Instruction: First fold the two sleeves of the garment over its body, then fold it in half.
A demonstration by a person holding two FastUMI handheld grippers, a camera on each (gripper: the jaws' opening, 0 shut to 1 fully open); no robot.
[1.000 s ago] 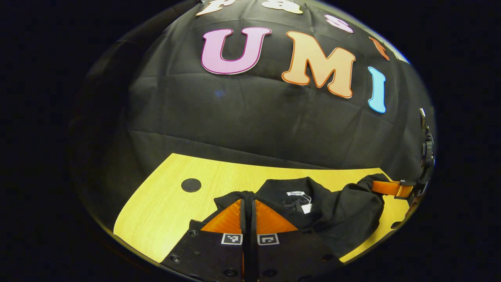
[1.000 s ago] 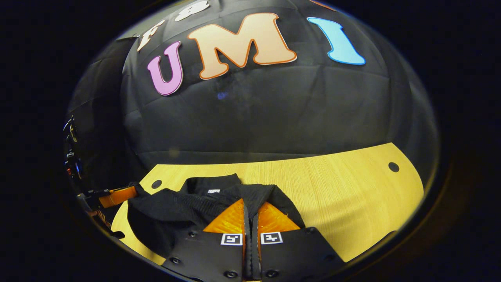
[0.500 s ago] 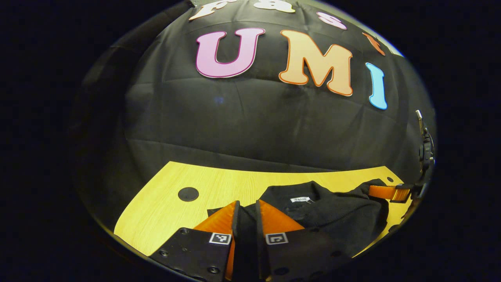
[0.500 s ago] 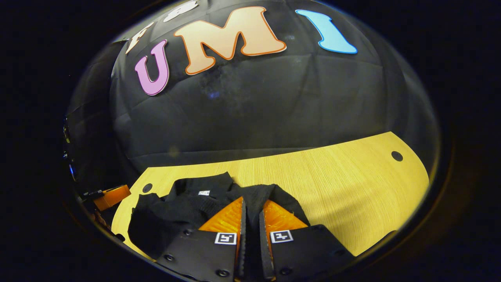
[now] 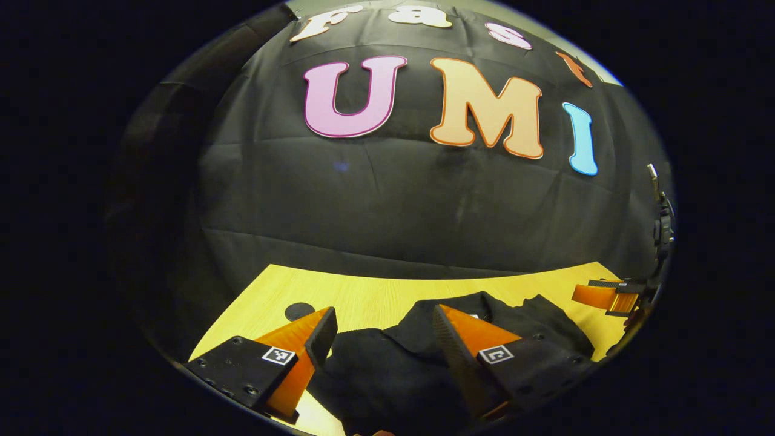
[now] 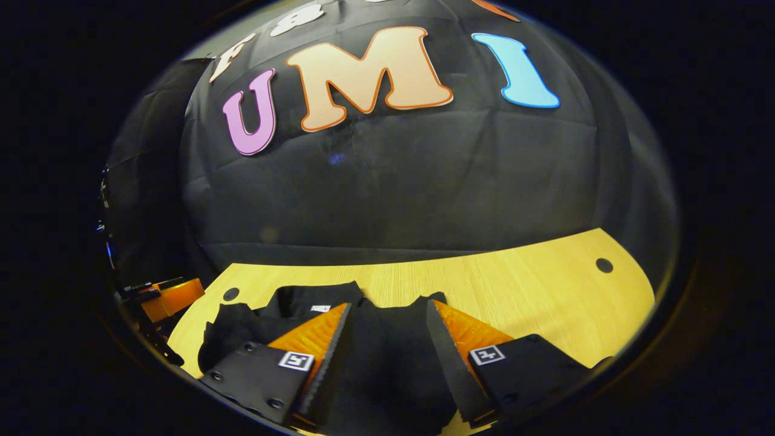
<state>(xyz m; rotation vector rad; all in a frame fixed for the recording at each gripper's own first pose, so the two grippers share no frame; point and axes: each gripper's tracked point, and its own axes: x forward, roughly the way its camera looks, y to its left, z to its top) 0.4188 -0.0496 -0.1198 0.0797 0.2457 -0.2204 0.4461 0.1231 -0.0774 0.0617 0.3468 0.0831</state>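
A black garment (image 5: 387, 369) lies folded on the yellow wooden table (image 5: 363, 297), its collar with a white tag toward the back. In the left gripper view my left gripper (image 5: 381, 327) is open above the garment's near left part, fingers spread wide and holding nothing. In the right gripper view my right gripper (image 6: 387, 321) is open over the black garment (image 6: 387, 363), with cloth lying flat between the fingers. The right gripper (image 5: 608, 295) also shows far right in the left gripper view, and the left gripper (image 6: 166, 297) far left in the right gripper view.
The table (image 6: 514, 290) stretches bare to the right of the garment, with a round black hole (image 6: 603, 265) near its far right edge and another round black hole (image 5: 298, 311) at the left. The black cloth wall stands right behind the table.
Both grippers went from shut on the garment's lifted edge to open. The cloth dropped and now lies flat on the garment's body.
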